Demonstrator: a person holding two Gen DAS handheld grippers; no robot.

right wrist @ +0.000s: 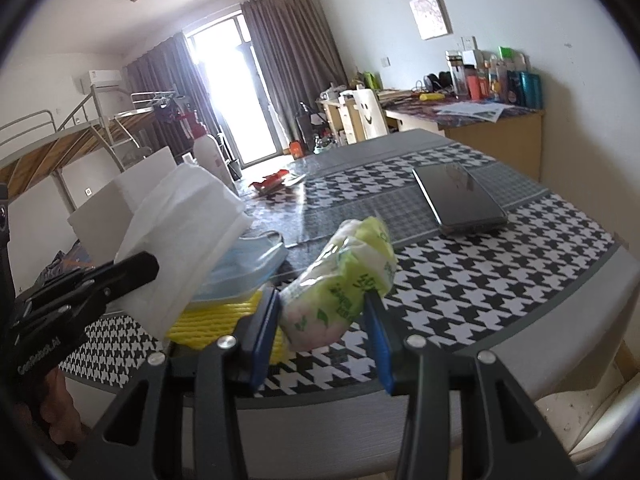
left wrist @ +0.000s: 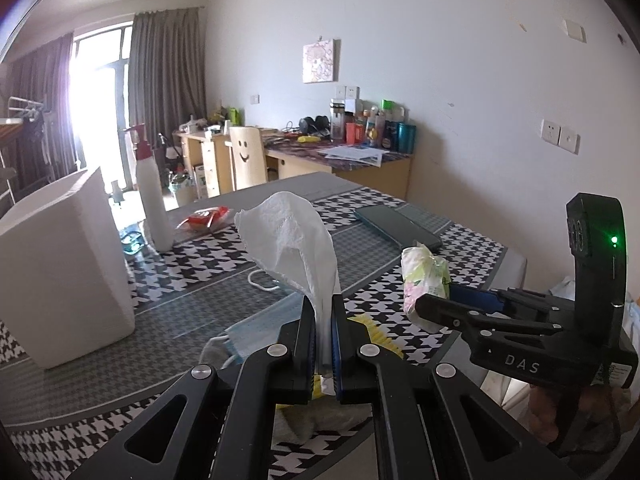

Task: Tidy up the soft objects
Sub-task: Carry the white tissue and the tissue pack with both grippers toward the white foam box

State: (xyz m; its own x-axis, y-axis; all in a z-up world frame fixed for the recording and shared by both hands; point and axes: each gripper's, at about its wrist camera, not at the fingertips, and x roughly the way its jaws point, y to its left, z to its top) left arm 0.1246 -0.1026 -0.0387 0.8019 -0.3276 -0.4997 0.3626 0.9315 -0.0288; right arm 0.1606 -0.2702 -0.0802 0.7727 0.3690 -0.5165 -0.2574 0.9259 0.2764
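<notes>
My left gripper (left wrist: 323, 300) is shut on a white tissue (left wrist: 292, 240) that stands up crumpled above its pads, lifted over the table. The same tissue (right wrist: 180, 232) hangs folded at the left of the right wrist view, with the left gripper's fingers (right wrist: 128, 272) clamped on it. My right gripper (right wrist: 320, 300) is shut on a small green-and-pink tissue pack (right wrist: 348, 276), held tilted above the table; the pack (left wrist: 424, 276) also shows at the right of the left wrist view. A blue face mask (left wrist: 260, 324) and a yellow cloth (right wrist: 216, 316) lie underneath.
A houndstooth-patterned table (right wrist: 480, 280) carries a white box (left wrist: 60, 272), a white pump bottle (left wrist: 151, 200), a red wrapper (left wrist: 204, 218) and a dark phone (right wrist: 460, 196). A cluttered desk (left wrist: 360, 160) and a smiley chair (left wrist: 246, 156) stand behind. The table's edge runs at right.
</notes>
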